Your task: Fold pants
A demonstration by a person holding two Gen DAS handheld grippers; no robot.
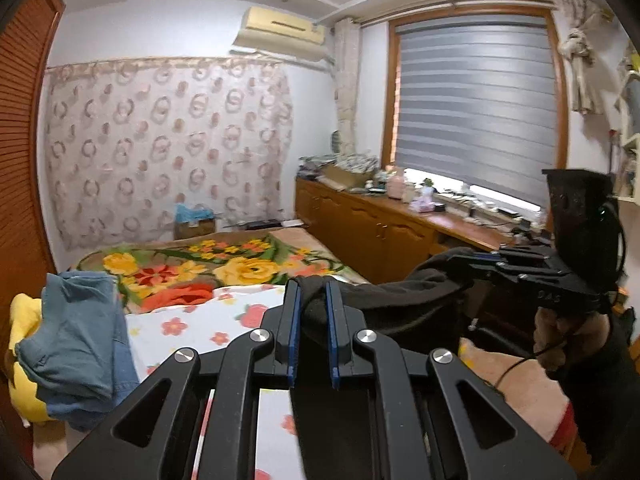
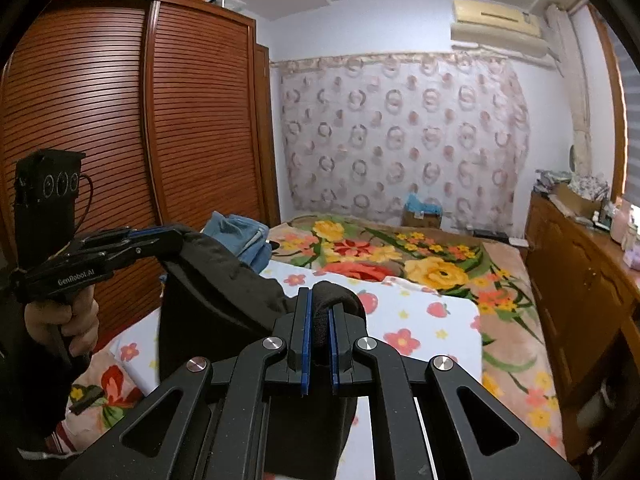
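Observation:
Black pants (image 1: 400,304) hang stretched between my two grippers above the bed. In the left wrist view my left gripper (image 1: 312,286) is shut on one bunched end of the pants, the cloth pinched between its blue pads. To the right, a hand holds my right gripper (image 1: 456,260), clamped on the other end. In the right wrist view my right gripper (image 2: 319,298) is shut on a fold of the pants (image 2: 212,280), which drape down to the left. There my left gripper (image 2: 176,236) holds the far corner.
A white strawberry-print sheet (image 1: 208,320) lies on a floral blanket (image 1: 240,264) on the bed. A pile of blue clothes (image 1: 72,340) sits at the bed's left side by the slatted wardrobe (image 2: 120,120). Wooden cabinets (image 1: 380,232) line the right side.

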